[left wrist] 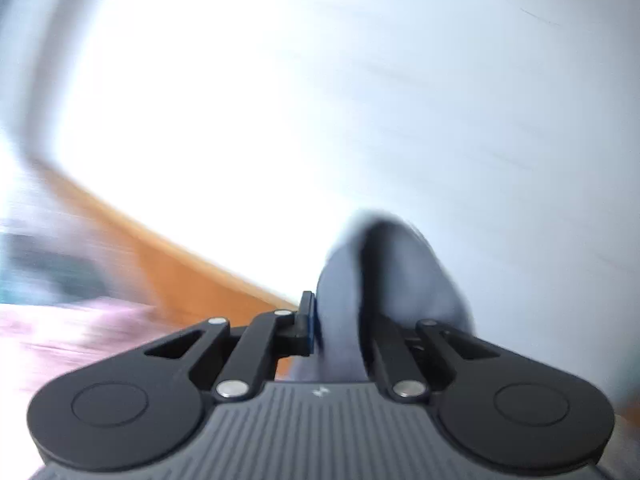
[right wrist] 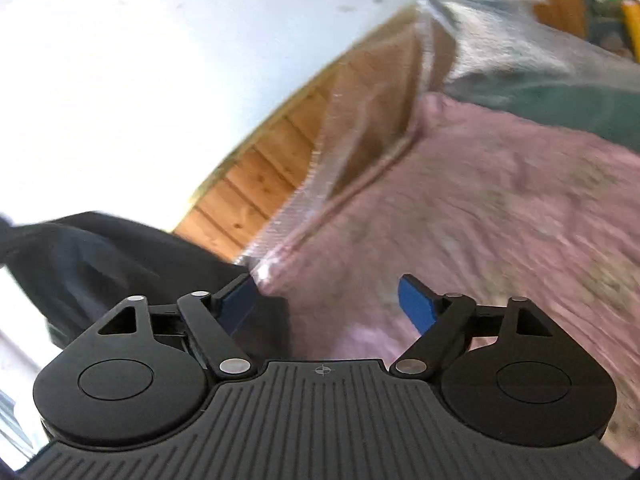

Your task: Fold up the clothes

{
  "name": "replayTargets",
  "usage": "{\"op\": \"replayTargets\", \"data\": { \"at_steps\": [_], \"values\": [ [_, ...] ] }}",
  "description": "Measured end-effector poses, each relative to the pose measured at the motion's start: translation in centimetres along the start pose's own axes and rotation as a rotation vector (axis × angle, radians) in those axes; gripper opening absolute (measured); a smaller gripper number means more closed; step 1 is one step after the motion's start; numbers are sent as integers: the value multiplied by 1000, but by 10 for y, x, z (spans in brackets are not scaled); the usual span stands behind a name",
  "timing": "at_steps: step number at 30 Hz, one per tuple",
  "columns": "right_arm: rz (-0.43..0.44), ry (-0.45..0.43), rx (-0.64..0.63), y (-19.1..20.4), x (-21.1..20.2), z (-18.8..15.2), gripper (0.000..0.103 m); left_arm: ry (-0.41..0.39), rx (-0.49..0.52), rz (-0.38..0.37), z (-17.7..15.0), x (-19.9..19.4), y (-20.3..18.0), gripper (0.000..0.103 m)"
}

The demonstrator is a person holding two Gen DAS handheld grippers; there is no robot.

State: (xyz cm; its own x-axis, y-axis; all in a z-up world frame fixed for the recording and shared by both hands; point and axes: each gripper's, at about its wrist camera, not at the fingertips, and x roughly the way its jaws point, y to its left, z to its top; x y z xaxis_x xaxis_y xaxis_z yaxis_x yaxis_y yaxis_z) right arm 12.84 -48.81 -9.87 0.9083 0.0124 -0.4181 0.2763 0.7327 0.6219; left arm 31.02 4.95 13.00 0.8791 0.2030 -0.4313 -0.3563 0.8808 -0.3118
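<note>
In the left wrist view my left gripper [left wrist: 340, 320] is shut on a fold of dark grey cloth [left wrist: 388, 276] that bulges up between its black fingers [left wrist: 306, 316]. The view is blurred and the rest of that garment is hidden. In the right wrist view my right gripper [right wrist: 328, 300] stands open, its blue pads [right wrist: 416, 306] wide apart with nothing gripped between them. A dark garment [right wrist: 100, 264] hangs at the left, beside and behind the gripper's left finger. A pink bed cover [right wrist: 500, 208] lies under and ahead of the open jaws.
A wooden plank panel [right wrist: 256, 188] runs along the white wall [right wrist: 120, 60]; it shows as an orange band [left wrist: 172, 264] in the left view. A clear plastic bag [right wrist: 500, 40] with something green [right wrist: 600, 108] lies on the pink cover at the far right.
</note>
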Motion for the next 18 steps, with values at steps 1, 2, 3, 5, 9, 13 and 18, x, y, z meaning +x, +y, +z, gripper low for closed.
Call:
{"op": "replayTargets", "data": {
  "at_steps": [1,2,3,5,9,13,18],
  "values": [
    [15,27,-16,9,13,1,84,28,14,135,-8,4,38,8],
    [31,72,-38,19,28,-3,84,56,29,270,-16,9,76,9],
    [46,120,-61,30,42,-9,84,93,43,389,-26,13,112,10],
    [63,221,-148,55,69,-34,85,266,69,464,-71,25,168,19],
    [54,407,-280,92,125,-93,85,497,56,425,-164,12,229,26],
    [116,512,-365,136,163,-134,89,570,143,380,-217,-6,230,34],
    [235,601,-570,199,203,-188,96,583,224,335,-246,3,207,45]
  ]
}}
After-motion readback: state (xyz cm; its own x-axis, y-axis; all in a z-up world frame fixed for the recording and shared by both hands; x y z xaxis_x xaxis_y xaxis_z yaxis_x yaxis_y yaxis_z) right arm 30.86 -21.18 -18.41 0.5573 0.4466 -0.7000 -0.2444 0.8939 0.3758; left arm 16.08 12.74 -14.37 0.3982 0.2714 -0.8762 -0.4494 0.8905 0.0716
